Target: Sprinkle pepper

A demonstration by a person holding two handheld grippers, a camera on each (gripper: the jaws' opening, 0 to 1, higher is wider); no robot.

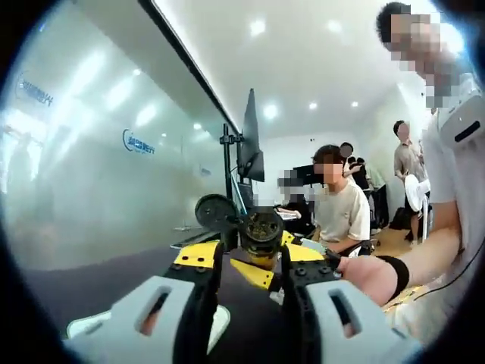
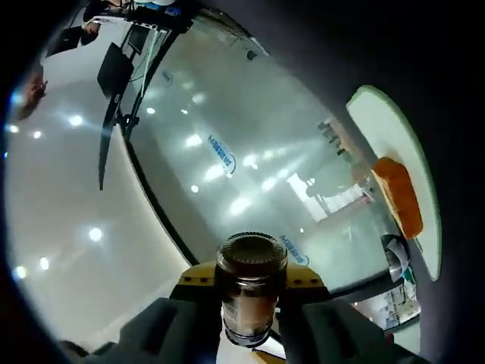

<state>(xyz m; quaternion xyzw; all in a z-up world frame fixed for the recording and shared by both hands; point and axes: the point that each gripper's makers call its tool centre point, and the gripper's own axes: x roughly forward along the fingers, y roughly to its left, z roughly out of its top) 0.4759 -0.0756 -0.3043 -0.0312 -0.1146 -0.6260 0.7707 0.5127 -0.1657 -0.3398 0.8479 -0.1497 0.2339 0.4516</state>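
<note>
Jaws of right gripper [image 2: 250, 318] clamp glass pepper shaker [image 2: 251, 288], dark inside.

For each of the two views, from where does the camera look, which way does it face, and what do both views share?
Left gripper view: rides the left gripper, looking level across the dark table at the right gripper holding the pepper jar; the person's hand shows.
Right gripper view: rides the right gripper, rolled steeply, facing the glass wall and a plate carrying orange food; its jaws clamp the pepper jar.
Shared: pepper jar, glass wall, monitor.
</note>
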